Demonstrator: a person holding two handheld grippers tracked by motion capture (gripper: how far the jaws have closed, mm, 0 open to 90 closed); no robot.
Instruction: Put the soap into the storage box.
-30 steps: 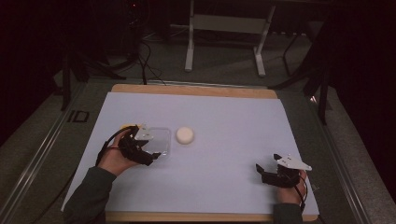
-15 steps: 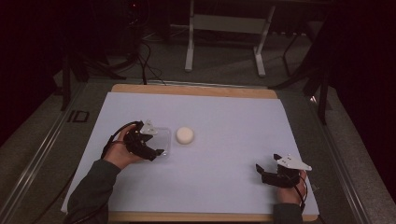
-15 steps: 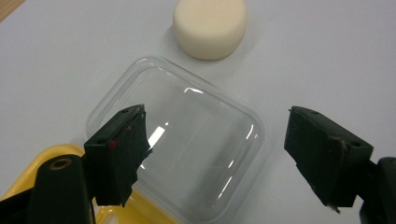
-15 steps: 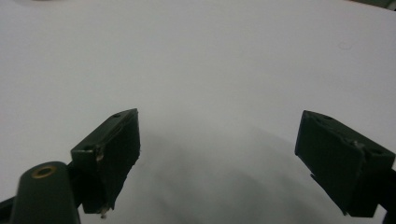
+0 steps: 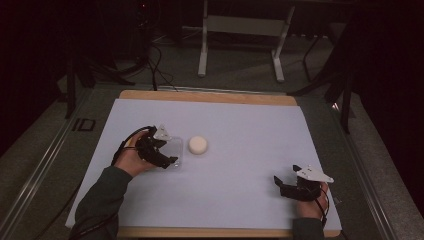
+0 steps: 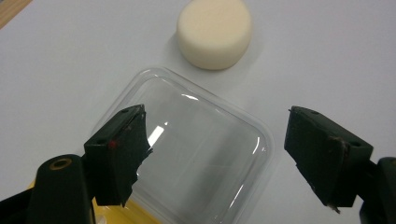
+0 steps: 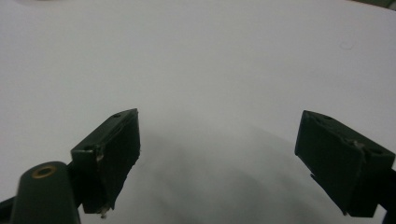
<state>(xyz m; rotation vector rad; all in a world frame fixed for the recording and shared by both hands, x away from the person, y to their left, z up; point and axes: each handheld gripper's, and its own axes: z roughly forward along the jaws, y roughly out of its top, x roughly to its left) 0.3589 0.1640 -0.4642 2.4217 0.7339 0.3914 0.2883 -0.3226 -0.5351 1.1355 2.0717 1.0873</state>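
Observation:
A clear plastic container (image 6: 196, 154) with rounded corners lies on the white table sheet (image 5: 240, 130). My left gripper (image 6: 215, 149) hovers over it, open, with one jaw on each side of it and not touching that I can tell. In the high view the left gripper (image 5: 167, 152) sits at the container (image 5: 176, 150), left of centre. Just beyond the container rests a cream round puck (image 6: 215, 32), seen from above as the puck (image 5: 198, 145). My right gripper (image 5: 285, 186) rests open near the front right edge, and its own view shows the right gripper (image 7: 217, 154) with nothing between the jaws.
A wooden board edge (image 5: 210, 96) frames the sheet at the back. Beyond the table stand a white metal frame (image 5: 240, 30) and dark cables on the floor (image 5: 160, 55). A yellow patch (image 6: 112, 214) shows under the container's near side.
My left gripper has shifted slightly right and forward onto the clear container. The right gripper and the puck have stayed put.

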